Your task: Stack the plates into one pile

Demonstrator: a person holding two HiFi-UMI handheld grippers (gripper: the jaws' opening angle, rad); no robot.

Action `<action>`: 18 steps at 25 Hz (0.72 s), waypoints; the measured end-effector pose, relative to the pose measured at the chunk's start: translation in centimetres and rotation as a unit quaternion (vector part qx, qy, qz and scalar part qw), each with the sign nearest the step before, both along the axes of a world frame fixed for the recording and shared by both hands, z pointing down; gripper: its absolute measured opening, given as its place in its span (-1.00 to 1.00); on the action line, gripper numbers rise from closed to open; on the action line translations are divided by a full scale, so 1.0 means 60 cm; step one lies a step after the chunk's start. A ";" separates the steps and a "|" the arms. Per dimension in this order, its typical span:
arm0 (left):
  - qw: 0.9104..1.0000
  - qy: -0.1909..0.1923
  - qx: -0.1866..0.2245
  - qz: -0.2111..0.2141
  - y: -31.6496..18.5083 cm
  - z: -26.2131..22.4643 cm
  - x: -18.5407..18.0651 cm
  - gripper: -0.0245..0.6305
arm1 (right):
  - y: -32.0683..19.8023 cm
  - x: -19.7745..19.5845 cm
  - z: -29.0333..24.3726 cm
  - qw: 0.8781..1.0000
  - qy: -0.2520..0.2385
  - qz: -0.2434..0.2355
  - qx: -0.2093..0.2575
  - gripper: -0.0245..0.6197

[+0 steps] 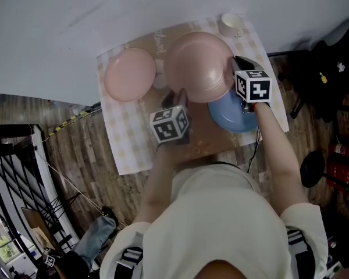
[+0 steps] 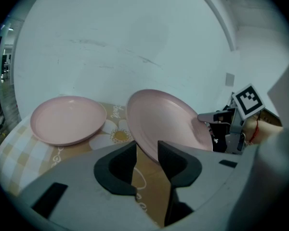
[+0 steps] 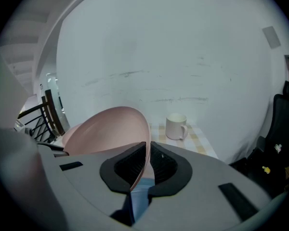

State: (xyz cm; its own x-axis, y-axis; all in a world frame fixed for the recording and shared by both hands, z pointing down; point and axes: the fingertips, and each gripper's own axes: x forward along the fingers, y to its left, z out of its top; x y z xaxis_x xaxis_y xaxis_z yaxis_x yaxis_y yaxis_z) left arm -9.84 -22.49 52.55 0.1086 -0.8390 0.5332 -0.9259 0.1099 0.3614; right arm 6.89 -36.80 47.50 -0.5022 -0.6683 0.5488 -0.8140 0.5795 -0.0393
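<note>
Tilted pink plate (image 1: 198, 63), right tool (image 3: 147, 153) clamped on rim, left tool (image 2: 147, 149) open at near edge, blue plate (image 1: 228, 114) below

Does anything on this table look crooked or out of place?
Only the big pink plate: it is held steeply tilted in the air, rim pinched by the right gripper, another edge between the left gripper's fingers. The small pink plate, blue plate and mug sit normally.
</note>
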 end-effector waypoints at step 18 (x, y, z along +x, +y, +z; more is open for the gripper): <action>0.994 -0.035 -0.020 0.100 0.029 0.012 0.136 -0.51 | 0.084 0.178 0.031 0.996 -0.002 0.082 -0.022 -0.85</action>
State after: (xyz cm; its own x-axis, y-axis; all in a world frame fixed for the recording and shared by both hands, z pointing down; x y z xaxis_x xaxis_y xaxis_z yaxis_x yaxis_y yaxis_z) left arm -1.68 -20.77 53.28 0.2322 -0.7820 0.5784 -0.9535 -0.0656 0.2941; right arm 17.57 -31.73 49.39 -0.3899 -0.7168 0.5780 -0.8977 0.4357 -0.0653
